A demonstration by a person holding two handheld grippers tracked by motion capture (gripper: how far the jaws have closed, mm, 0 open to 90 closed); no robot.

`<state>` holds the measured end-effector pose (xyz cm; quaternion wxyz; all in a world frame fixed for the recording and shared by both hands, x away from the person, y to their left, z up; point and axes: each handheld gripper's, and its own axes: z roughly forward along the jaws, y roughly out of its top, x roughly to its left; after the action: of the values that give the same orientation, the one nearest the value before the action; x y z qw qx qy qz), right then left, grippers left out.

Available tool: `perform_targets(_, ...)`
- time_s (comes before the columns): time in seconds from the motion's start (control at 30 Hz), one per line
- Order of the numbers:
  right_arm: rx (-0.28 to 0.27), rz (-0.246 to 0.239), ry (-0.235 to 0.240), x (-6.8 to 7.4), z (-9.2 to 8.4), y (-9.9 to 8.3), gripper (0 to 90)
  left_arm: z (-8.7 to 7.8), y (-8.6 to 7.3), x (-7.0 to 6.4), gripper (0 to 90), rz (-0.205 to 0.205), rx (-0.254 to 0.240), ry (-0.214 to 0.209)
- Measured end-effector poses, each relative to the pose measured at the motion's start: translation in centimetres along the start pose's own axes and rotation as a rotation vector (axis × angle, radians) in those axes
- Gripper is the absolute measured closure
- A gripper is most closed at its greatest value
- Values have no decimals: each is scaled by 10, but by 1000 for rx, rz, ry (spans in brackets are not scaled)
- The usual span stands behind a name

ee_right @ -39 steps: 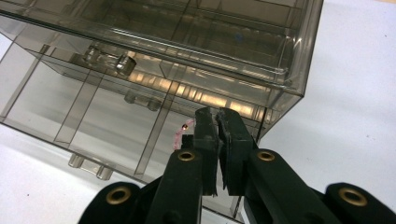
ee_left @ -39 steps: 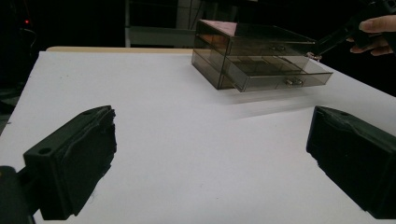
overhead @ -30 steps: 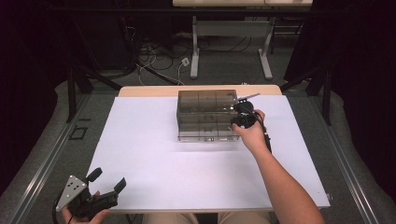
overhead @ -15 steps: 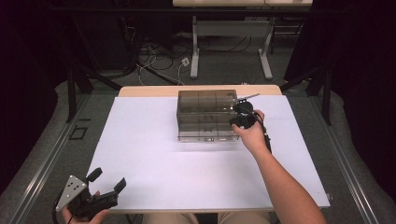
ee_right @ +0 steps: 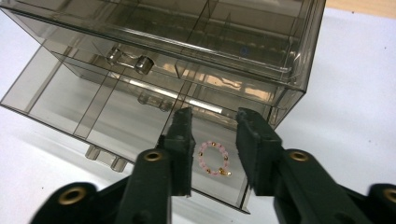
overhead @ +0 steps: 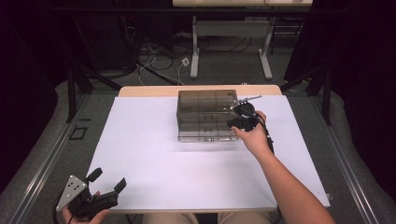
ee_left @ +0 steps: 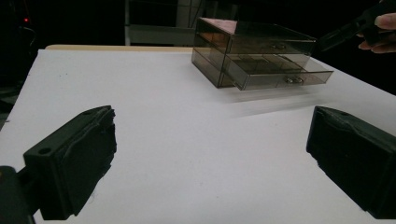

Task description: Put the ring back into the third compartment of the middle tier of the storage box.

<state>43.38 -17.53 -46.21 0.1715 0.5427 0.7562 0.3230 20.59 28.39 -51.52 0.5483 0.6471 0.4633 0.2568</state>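
Right hand-held gripper (ee_right: pixel 214 144), just opening, frames a loose bead bracelet (ee_right: pixel 214 158) in the drawer (ee_right: pixel 70 98)

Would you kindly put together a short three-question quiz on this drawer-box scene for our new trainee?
1. True or false: the beaded bracelet lies in the pulled-out lower drawer of the clear drawer box.
2. Which tongs hang over that bracelet: A) the left tongs, B) the right tongs?
3. Fill in: the left tongs, held off the near left corner of the white table, grip ____.

Key
1. True; it lies flat in the end compartment.
2. B; their jaws, just opened, stand either side of the bracelet and do not press it.
3. Nothing; their jaws stand wide apart.
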Motion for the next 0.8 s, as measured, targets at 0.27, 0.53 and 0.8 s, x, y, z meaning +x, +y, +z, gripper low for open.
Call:
perform_targets(0.27, -29, 21, 21, 1, -9, -4, 512, 0, 0, 0, 19, -1, 1, 2)
perform_targets(0.53, -80, -3, 68, 7, -19, -11, 346, 1, 0, -1, 19, -4, 1, -1)
perform_targets(0.8, -113, -75, 98, 13, -33, -18, 205, 1, 0, -1, 19, -3, 2, 1)
